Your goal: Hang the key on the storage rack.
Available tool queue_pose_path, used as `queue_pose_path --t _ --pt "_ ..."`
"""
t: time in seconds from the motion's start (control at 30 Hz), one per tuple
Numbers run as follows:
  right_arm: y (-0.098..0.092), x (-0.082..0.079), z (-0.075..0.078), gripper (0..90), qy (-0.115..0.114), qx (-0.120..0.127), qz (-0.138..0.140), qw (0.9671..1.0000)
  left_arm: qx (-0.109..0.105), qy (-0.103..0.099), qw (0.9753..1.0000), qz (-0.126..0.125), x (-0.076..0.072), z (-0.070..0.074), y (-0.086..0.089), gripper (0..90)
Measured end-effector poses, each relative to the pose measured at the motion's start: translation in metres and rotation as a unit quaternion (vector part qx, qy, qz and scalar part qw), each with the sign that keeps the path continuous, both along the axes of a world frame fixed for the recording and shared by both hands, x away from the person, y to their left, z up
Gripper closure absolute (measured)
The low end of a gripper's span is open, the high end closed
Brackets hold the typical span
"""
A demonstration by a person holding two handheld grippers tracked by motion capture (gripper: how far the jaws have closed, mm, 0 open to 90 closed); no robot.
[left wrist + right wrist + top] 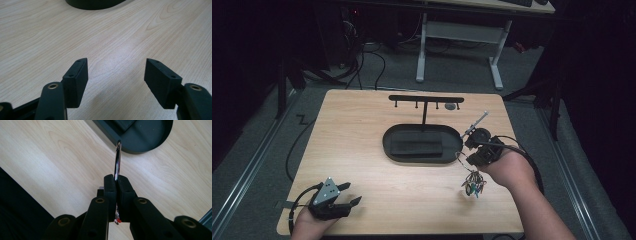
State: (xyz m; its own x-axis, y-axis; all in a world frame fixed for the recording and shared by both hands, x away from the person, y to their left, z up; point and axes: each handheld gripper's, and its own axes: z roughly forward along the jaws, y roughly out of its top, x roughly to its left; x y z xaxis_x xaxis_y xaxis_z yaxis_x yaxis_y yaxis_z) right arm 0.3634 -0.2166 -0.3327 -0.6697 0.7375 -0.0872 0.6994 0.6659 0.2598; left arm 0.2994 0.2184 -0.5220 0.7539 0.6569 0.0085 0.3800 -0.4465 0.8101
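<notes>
My right gripper (469,156) (116,181) is shut on a thin metal ring (117,160), seen edge-on above the pads. From that ring a bunch of small coloured pieces (473,186) hangs just over the table, right of the black oval tray (387,142) (150,142). A black T-shaped stand with hooks (426,99) rises from the tray's far side. Near the front left corner, my left gripper (352,193) (116,75) rests low and open, with bare wood between its jaws. The tray's edge (92,5) shows far ahead of it.
A flat dark block (417,147) lies inside the tray. A small grey item (451,106) hangs from one hook of the stand. The wooden table (362,120) ends close behind both hands. Cables and a white desk frame (459,45) are on the floor beyond.
</notes>
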Motion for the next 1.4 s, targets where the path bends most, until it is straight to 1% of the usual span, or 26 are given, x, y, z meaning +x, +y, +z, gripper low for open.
queue_pose_path --t 0.07,0.1,0.13,0.2,0.23,0.3,0.37,0.4,0.47,0.57,0.7,0.77,0.8,0.97,1.03,1.07,1.13,1.23,1.27,1.3,1.33,1.4 --pt "0.001 0.006 0.002 87.6 -0.003 0.002 0.001 1.0000 0.001 0.000 1.0000 0.000 0.000 0.000 0.000 36.3" --pt "0.002 0.009 0.003 87.6 -0.003 0.002 -0.005 1.0000 0.001 0.000 1.0000 0.000 0.000 0.000 0.000 36.2" --pt "0.002 0.013 0.003 87.6 -0.006 0.002 -0.001 1.0000 0.001 0.000 1.0000 0.000 0.000 0.000 0.000 36.3" --pt "0.003 0.020 0.003 87.7 -0.007 0.002 -0.004 1.0000 0.001 0.002 1.0000 0.000 0.000 0.000 0.001 36.3" --pt "0.003 0.024 0.003 87.6 -0.007 0.003 -0.013 0.9999 0.000 0.000 1.0000 0.001 0.000 0.000 0.001 36.3" --pt "0.004 0.032 0.003 87.7 -0.010 0.003 -0.012 0.9999 0.001 0.001 1.0000 0.001 0.000 0.000 0.001 36.2" --pt "0.005 0.039 0.002 87.6 -0.007 0.006 -0.023 0.9997 0.000 0.001 1.0000 0.003 0.000 0.000 0.002 36.2" --pt "0.005 0.044 0.002 87.7 -0.010 0.005 -0.016 0.9998 -0.001 0.001 1.0000 0.004 0.000 0.000 0.003 36.2" --pt "0.007 0.052 0.002 87.7 -0.011 0.006 -0.017 0.9998 -0.001 0.003 1.0000 0.005 0.000 0.000 0.004 36.2" --pt "0.008 0.061 0.004 87.7 -0.009 0.005 -0.023 0.9997 0.000 0.003 1.0000 0.007 0.000 -0.001 0.006 36.2" --pt "0.006 0.073 0.009 87.7 -0.016 0.012 -0.027 0.9994 0.001 0.005 0.9999 0.010 0.000 -0.002 0.007 36.2" --pt "0.005 0.078 0.011 87.7 -0.015 0.015 -0.039 0.9990 0.002 0.005 0.9999 0.011 0.000 -0.002 0.008 36.2" --pt "0.004 0.082 0.012 87.7 -0.017 0.017 -0.036 0.9990 0.001 0.005 0.9999 0.011 0.000 -0.002 0.008 36.2" --pt "0.003 0.094 0.015 87.7 -0.021 0.023 -0.049 0.9983 0.000 0.006 0.9999 0.012 0.000 -0.002 0.008 36.2" --pt "0.004 0.098 0.017 87.7 -0.020 0.020 -0.052 0.9982 0.002 0.004 0.9999 0.011 0.000 -0.002 0.008 36.6" --pt "0.004 0.100 0.018 87.7 -0.023 0.018 -0.047 0.9985 0.002 0.005 0.9999 0.011 0.000 -0.002 0.008 36.7" --pt "0.004 0.104 0.020 87.7 -0.024 0.011 -0.048 0.9985 0.002 0.006 0.9999 0.010 0.001 -0.002 0.008 36.7" --pt "0.003 0.110 0.024 87.7 -0.027 0.010 -0.057 0.9980 0.001 0.007 0.9999 0.011 0.001 -0.002 0.008 36.5" --pt "0.002 0.111 0.026 87.7 -0.026 0.011 -0.063 0.9976 0.001 0.006 0.9999 0.011 0.001 -0.002 0.009 36.5" --pt "0.001 0.113 0.028 87.7 -0.030 0.013 -0.057 0.9978 0.001 0.007 0.9999 0.010 0.001 -0.002 0.009 36.5" --pt "0.001 0.114 0.030 87.7 -0.033 0.016 -0.059 0.9976 0.000 0.006 0.9999 0.011 0.001 -0.002 0.009 36.8" --pt "0.000 0.116 0.031 87.7 -0.031 0.026 -0.064 0.9971 0.000 0.006 0.9999 0.011 0.001 -0.002 0.010 37.2"
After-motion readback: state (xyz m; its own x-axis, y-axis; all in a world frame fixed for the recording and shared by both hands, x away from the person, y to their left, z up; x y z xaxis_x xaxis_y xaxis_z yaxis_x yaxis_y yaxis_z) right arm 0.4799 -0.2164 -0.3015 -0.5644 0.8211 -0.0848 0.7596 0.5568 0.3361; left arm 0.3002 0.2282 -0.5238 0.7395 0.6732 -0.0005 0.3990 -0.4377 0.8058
